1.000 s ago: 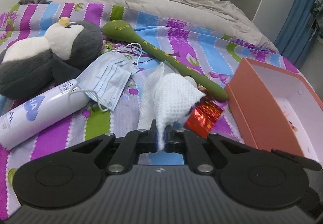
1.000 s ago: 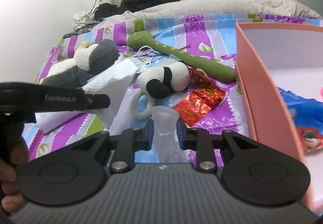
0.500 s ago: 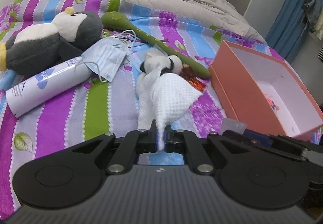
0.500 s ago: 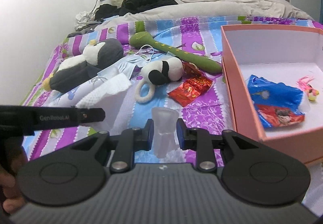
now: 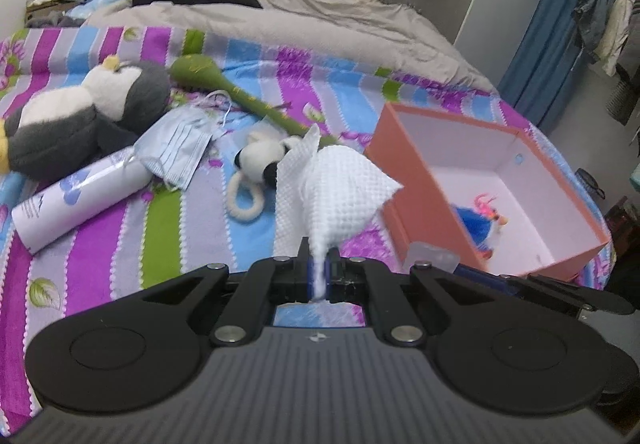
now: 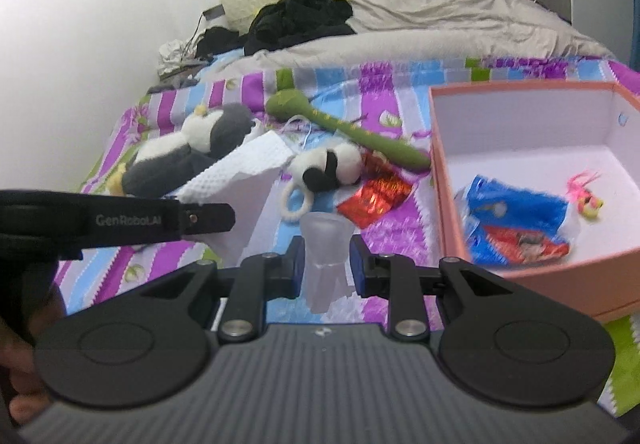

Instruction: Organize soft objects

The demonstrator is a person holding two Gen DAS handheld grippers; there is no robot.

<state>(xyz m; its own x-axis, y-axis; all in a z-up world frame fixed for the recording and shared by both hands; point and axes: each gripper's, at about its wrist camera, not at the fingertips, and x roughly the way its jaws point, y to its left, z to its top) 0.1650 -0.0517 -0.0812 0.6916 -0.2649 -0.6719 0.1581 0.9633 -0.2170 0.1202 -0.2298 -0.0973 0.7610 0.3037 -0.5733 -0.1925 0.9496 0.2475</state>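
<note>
Transport step: my left gripper (image 5: pixel 319 276) is clenched tight on a pinched corner of the white waffle cloth (image 5: pixel 340 196), which hangs lifted off the striped bedspread (image 5: pixel 100 244), just left of the pink box (image 5: pixel 416 180). My right gripper (image 6: pixel 327 264) is grasping a frosted soft cup (image 6: pixel 325 244), held in the air near the box's front left corner. Next, I judge, both loads need carrying over the box rim before either grip releases; panda plush (image 5: pixel 260 160) and penguin plush (image 5: pixel 80 120) remain on the bed.

white waffle cloth (image 5: pixel 340 192): bunched, hanging, left of orange box (image 5: pixel 412 180)
frosted soft cup (image 6: pixel 325 244): upright, left of orange box
</note>
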